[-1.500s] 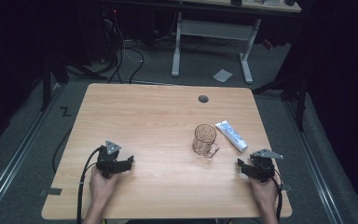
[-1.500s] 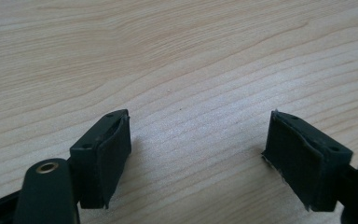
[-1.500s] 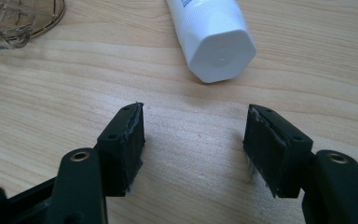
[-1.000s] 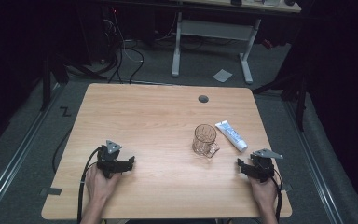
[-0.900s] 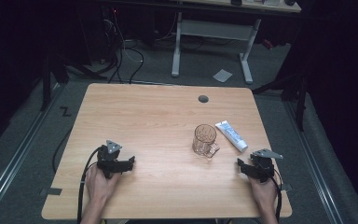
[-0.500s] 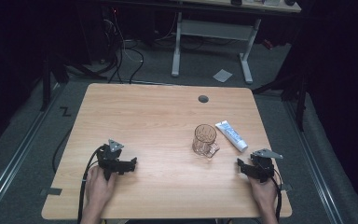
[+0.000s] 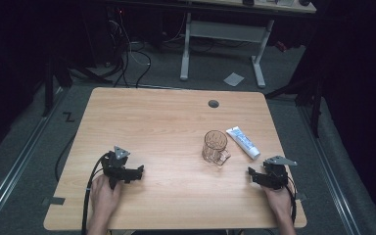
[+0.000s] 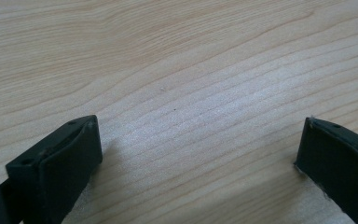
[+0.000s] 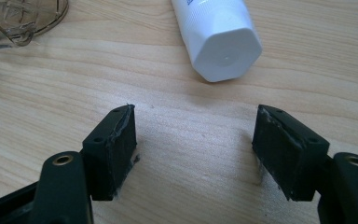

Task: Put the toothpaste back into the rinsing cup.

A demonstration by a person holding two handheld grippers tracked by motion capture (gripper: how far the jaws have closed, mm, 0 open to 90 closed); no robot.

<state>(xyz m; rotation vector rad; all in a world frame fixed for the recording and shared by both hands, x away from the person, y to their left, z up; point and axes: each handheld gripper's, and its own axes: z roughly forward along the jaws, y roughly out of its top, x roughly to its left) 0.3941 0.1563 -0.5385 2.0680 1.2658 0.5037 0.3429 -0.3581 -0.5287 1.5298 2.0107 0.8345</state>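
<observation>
A clear glass mug (image 7: 215, 146) stands right of the table's middle, with a white tube (image 7: 243, 142) lying just to its right. My left gripper (image 7: 138, 172) rests low on the wooden table (image 7: 166, 122) at the front left. Its jaws have just opened wide over bare wood (image 8: 198, 140). My right gripper (image 7: 251, 175) sits at the front right, open, its jaws just having spread further with nothing between them (image 9: 196, 123). The tube's white cap (image 9: 219, 35) lies a little ahead of those jaws. The mug's base (image 9: 18, 18) is farther off to the left.
A round cable hole (image 7: 213, 104) sits near the table's far edge. Beyond the table stand a white desk frame (image 7: 223, 34) and floor cables (image 7: 127, 54). A black cable (image 7: 90, 191) trails from the left gripper off the front edge.
The left gripper's jaws have spread apart, and the right gripper's jaws stand slightly wider. Both hands, the mug and the tube stay where they were.
</observation>
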